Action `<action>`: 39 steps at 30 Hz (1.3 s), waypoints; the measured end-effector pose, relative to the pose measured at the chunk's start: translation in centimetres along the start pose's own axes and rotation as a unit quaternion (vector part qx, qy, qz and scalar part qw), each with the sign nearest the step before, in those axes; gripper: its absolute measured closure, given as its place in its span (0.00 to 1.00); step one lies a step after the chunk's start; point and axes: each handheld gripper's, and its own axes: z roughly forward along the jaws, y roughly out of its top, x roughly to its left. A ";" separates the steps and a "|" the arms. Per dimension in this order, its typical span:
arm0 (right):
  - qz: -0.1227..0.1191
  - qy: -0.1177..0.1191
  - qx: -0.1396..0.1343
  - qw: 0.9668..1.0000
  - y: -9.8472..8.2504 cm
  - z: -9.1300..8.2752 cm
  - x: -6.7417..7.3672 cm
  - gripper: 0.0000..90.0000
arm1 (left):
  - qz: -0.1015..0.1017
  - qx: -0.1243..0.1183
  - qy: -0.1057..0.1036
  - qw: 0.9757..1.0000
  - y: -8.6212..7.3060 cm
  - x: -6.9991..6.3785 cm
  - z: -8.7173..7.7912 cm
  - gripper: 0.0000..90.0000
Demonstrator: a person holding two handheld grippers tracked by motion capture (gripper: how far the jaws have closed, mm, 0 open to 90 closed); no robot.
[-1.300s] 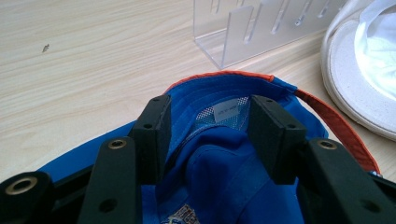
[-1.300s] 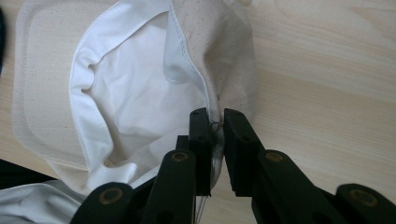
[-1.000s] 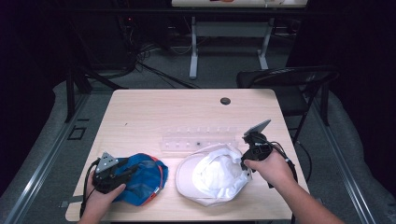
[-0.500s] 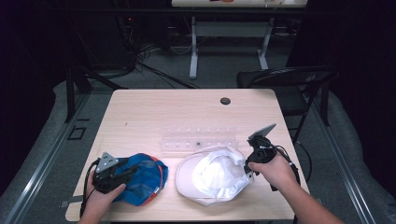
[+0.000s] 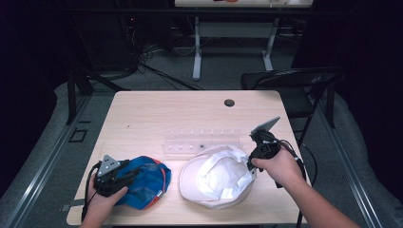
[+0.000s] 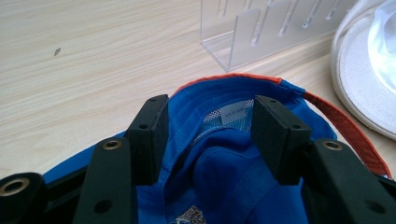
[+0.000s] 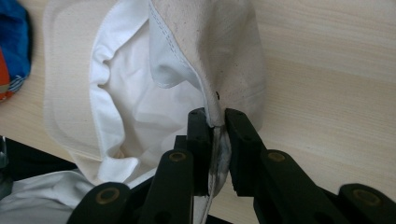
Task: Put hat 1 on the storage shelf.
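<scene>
The white hat [image 5: 216, 178] lies upside down on the table [image 5: 190, 114], near the front edge at about five o'clock from the table's middle, its hollow facing up and its long axis running roughly nine to three. My right gripper [image 7: 215, 122] has just been closing, and its jaws now pinch the hat's rim at the three o'clock side, the pale cloth squeezed flat between the pads and pulled up into a fold. A second ago that rim lay lower and looser; now it stands lifted. The blue cap [image 5: 142, 180] sits at nine o'clock from the hat, just beside it, also hollow up, its orange-edged brim [image 6: 345, 126] toward the hat. My left gripper [image 6: 208, 126] rests over the cap with jaws spread wide, the blue cloth between them, pads not pressing. A clear plastic rack [image 5: 202, 142] stands at twelve o'clock from both.
</scene>
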 end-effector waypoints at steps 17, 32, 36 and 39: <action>-0.009 -0.003 -0.013 1.000 0.7 -3.6 1.7 0.90 | -0.003 -0.007 0.018 1.000 0.0 0.1 -0.1 0.47; -0.020 0.043 -0.019 0.999 1.6 -7.0 3.5 0.90 | -0.014 -0.009 0.007 1.000 0.0 0.0 -0.3 0.47; -0.021 0.057 -0.020 0.998 1.6 -7.6 3.8 0.90 | -0.025 -0.005 -0.010 1.000 0.2 -0.2 -0.4 0.47; -0.018 0.076 -0.020 0.997 1.7 -8.2 4.1 0.90 | -0.016 -0.004 -0.013 1.000 0.5 -0.5 -0.4 0.51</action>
